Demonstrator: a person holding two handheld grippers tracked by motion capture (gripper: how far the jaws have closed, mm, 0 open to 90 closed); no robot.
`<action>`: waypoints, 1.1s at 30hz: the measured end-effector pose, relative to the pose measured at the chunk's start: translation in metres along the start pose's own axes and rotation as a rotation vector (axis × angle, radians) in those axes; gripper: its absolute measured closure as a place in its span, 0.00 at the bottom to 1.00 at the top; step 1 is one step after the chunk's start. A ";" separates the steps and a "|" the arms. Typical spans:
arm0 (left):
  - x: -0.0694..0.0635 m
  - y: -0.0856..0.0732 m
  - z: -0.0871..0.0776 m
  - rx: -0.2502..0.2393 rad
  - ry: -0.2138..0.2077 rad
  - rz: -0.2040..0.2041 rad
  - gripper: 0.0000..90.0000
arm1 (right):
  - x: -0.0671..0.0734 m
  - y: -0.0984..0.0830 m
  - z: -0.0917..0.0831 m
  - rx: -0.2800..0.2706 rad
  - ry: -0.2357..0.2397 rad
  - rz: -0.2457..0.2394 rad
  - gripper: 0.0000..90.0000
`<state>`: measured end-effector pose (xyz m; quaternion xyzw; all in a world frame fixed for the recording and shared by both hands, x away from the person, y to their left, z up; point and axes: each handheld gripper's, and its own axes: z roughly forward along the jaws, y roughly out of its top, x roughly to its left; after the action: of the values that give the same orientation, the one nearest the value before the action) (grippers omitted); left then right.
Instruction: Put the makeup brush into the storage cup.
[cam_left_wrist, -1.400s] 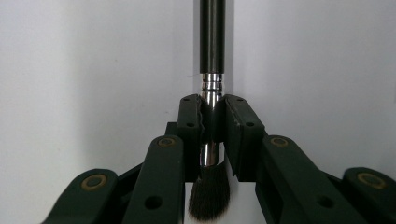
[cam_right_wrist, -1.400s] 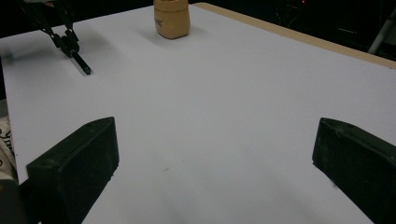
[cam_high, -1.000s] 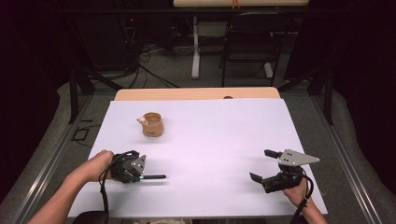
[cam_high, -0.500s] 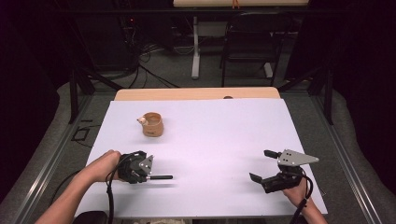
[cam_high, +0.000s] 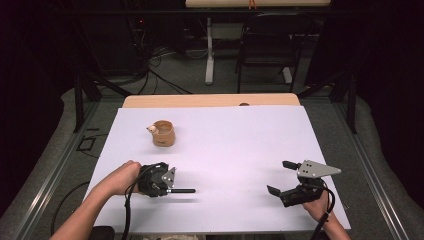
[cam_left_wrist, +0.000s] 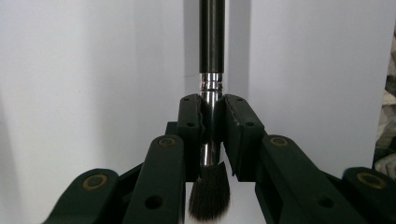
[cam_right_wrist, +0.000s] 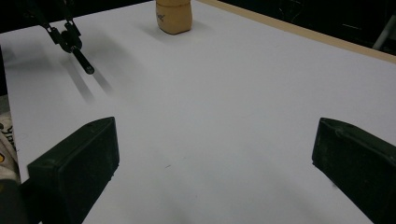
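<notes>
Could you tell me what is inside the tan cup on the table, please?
In the tan cup something small and pale shows at the rim; the cup's wall hides the rest of it and the bottom.

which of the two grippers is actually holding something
The left gripper, at the table's near left: its jaws are shut on a makeup brush at the metal ferrule. The right gripper is open, with bare table between its jaws.

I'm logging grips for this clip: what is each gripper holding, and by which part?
The left gripper is shut on a makeup brush, clamped at its shiny metal ferrule just above the bristles. The right gripper is open and holds nothing.
</notes>
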<state>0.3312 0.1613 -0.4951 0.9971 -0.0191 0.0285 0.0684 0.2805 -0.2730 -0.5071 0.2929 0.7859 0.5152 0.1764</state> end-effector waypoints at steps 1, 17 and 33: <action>0.000 0.002 0.000 -0.006 0.002 0.003 0.86 | 0.000 0.000 0.000 0.003 -0.001 -0.001 0.00; 0.002 0.040 0.006 -0.073 0.045 0.029 0.86 | 0.001 0.000 0.001 0.019 0.005 -0.001 0.00; 0.003 0.059 0.012 -0.069 0.038 0.066 0.86 | 0.004 0.005 0.004 0.040 -0.001 -0.005 0.01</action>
<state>0.3328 0.1008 -0.4987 0.9922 -0.0517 0.0491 0.1019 0.2811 -0.2659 -0.5036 0.2944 0.7969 0.4987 0.1720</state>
